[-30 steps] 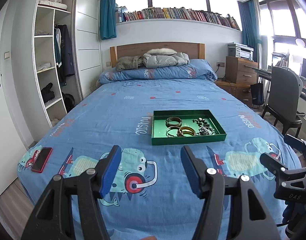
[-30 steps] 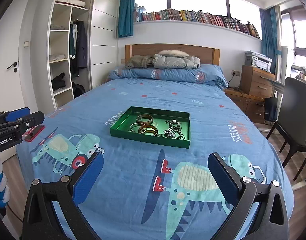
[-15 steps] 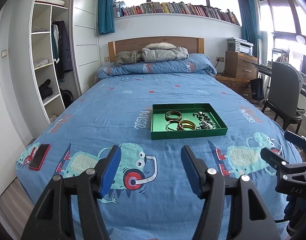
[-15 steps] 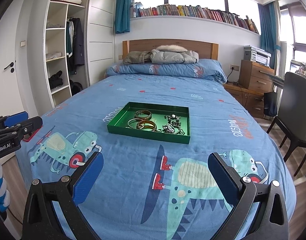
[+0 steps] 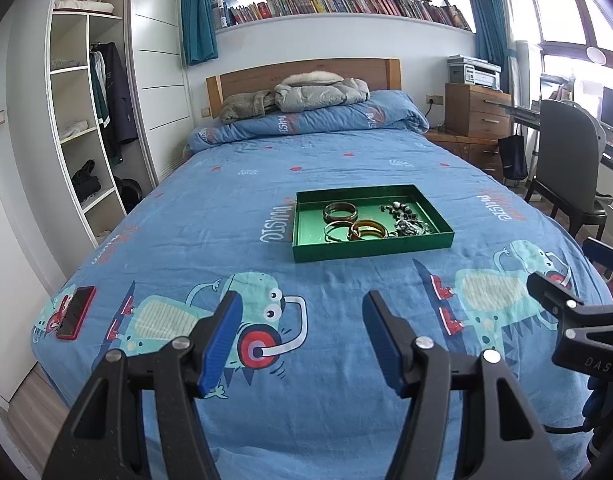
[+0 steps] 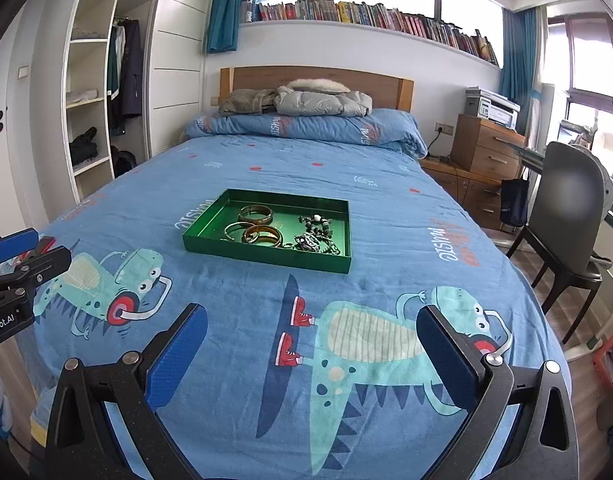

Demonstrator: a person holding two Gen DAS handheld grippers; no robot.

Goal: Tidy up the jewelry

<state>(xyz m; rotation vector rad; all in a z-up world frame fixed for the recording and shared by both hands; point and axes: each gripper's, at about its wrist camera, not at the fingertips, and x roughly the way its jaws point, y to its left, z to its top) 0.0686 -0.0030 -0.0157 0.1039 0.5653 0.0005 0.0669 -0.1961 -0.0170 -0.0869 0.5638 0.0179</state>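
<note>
**Me:** Honestly, start with the big blue cartoon-dinosaur bedspread: soft cloth, so whatever rests on it can tip or slide if I lean on it. On its middle sits the shallow green rectangular tray, well ahead of both my claws.

**Helper:** And the claws themselves?

**Me:** My left gripper has its blue pads apart and holds nothing; my right gripper is spread wider and is empty too. Both hang over the near end of the bed.

**Helper:** Where's the jewelry?

**Me:** All inside the tray. Three round metal and amber bangles sit together toward the middle, two of them overlapping, and a tangled heap of dark beaded chains lies at the right end. That could be a finished arrangement or a pile waiting to be sorted; I can't tell which.

**Helper:** If you go in?

**Me:** I'd come down from above, pinch one bangle by its rim rather than grabbing the overlap, and keep my other claw off the tray wall so it doesn't skate across the cloth. I judge the chains will snag, so I'd lift them slowly.
</note>
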